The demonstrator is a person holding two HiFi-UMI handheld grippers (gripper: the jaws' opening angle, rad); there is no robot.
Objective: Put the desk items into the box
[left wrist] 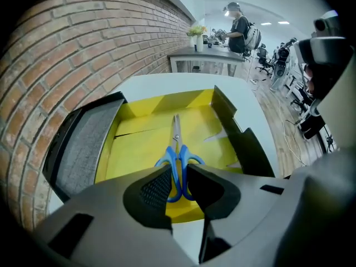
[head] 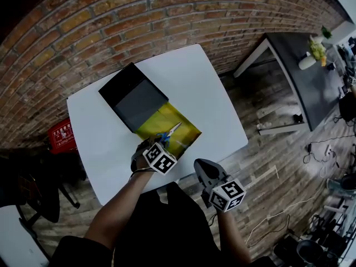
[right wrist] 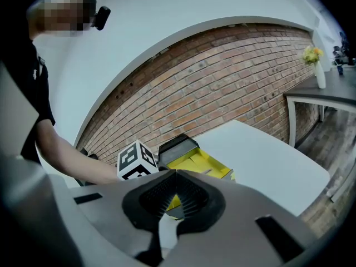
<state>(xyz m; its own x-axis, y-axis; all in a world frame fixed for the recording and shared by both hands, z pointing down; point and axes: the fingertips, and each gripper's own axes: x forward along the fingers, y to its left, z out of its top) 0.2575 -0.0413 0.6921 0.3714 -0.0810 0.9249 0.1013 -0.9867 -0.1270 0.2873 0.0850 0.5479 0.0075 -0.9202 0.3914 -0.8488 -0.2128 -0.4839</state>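
A black box with a yellow inside (head: 177,128) lies open on the white table (head: 211,93), its dark lid (head: 133,96) folded back to the left. My left gripper (head: 149,145) points steeply down at the box's near end. Blue-handled scissors (left wrist: 176,143) sit with their handle loops between its pads, which press on them, so my left gripper (left wrist: 179,174) is shut on them. The blades point away over the yellow floor (left wrist: 144,143). My right gripper (head: 201,164) hovers off the table's near edge, shut and empty (right wrist: 173,174). The box (right wrist: 203,163) shows beyond it.
A dark desk (head: 303,77) with a vase of flowers (head: 316,52) stands at the right, across a wooden floor with cables (head: 267,218). A red case (head: 62,135) sits on the floor left of the table. A brick wall runs behind. A person (left wrist: 242,29) stands far off.
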